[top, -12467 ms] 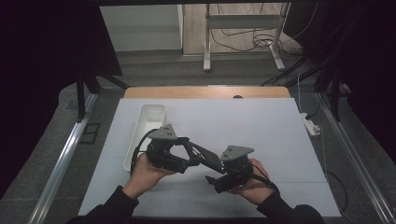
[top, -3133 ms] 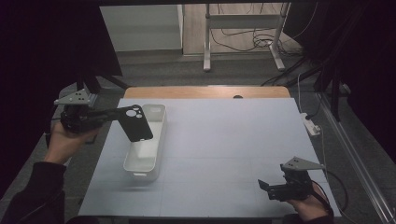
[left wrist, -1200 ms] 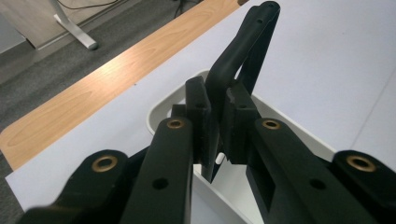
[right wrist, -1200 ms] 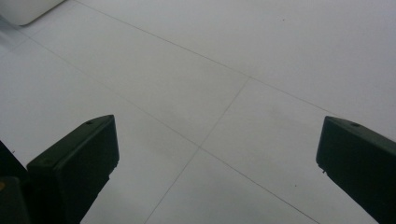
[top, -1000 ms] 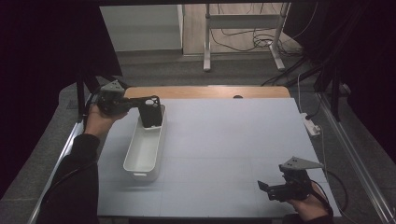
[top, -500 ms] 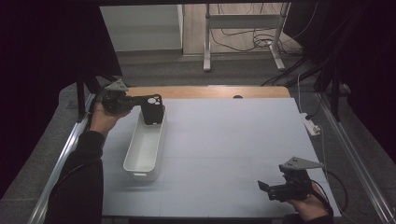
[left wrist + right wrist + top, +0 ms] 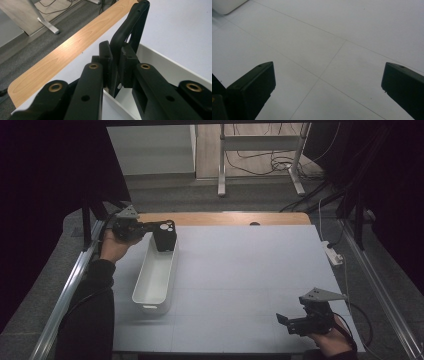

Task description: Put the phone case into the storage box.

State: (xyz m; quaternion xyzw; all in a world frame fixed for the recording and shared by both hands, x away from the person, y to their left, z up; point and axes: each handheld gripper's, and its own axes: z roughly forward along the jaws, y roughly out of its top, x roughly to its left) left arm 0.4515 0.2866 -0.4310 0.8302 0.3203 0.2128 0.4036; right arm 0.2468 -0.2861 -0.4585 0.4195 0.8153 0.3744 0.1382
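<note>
My left claw is clamped on the edge of a black phone case, holding it upright over the far end of the white tray. In the left gripper view the jaws pinch the case by one thin side wall, so the grip is narrow. Case bottom looks at or just inside the tray rim; can't tell if it touches the tray floor yet.

Step in hand, my guess: set the case down into the tray. To do it well: lower straight, keep it clear of the end wall, tilt it flat toward the long axis of the tray so it lies down rather than stands, and only release once it rests. Thin wall could slip or twist in the jaws, so no fast wrist turns.

My right claw is wide open, empty, parked low over the near right of the counter, well apart from the tray. Leave it there.
</note>
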